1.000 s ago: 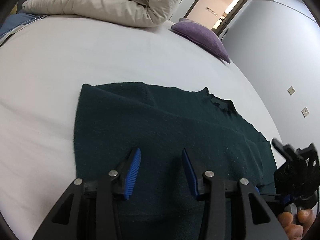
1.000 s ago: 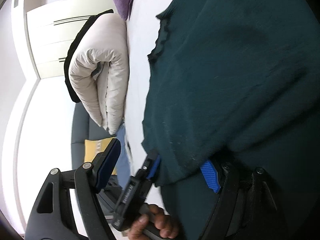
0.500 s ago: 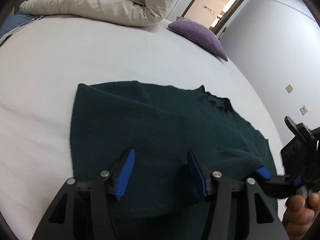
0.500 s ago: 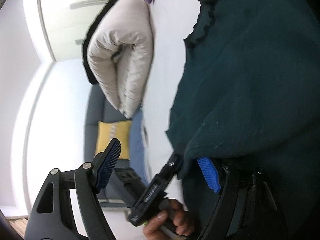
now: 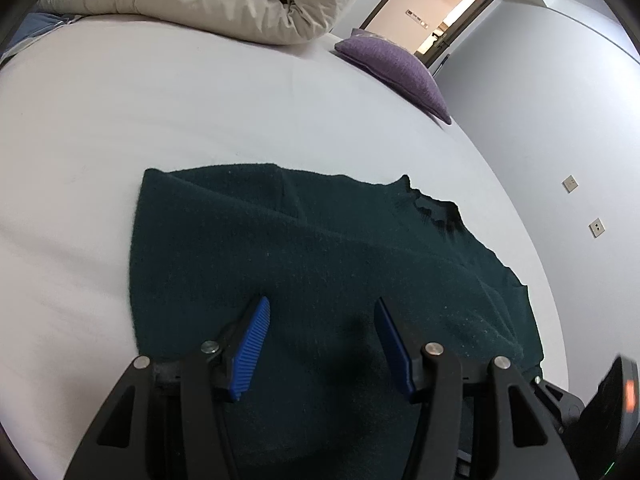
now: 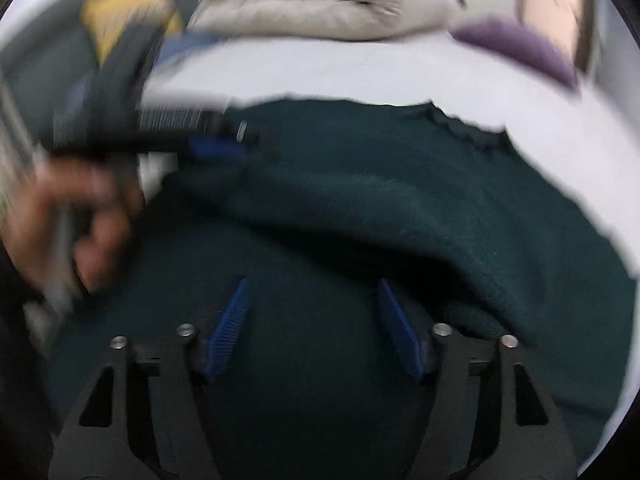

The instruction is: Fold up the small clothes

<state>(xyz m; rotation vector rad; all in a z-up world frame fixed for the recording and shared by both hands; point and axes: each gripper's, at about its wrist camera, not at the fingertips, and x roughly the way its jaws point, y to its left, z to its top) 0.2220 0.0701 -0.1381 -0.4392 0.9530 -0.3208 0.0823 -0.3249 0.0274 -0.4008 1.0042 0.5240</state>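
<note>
A dark green knitted sweater [image 5: 320,248] lies on the white bed [image 5: 160,120], partly folded, with its frilled neckline [image 5: 434,208] at the far right. My left gripper [image 5: 320,320] is open and empty, low over the sweater's near part. In the blurred right wrist view my right gripper [image 6: 312,300] is open and empty over the same sweater [image 6: 400,200]. The left gripper [image 6: 212,146] shows there at the sweater's left edge, held by a hand [image 6: 80,220].
A rolled beige duvet [image 5: 208,0] lies at the far side of the bed. A purple cushion [image 5: 396,68] sits at the far right corner. A grey wall with sockets [image 5: 570,184] runs along the right. An open doorway [image 5: 440,12] is beyond.
My right gripper has swung from a sideways pose, where a fold of sweater lay at its right finger, to level over the sweater. My left gripper has moved slightly forward.
</note>
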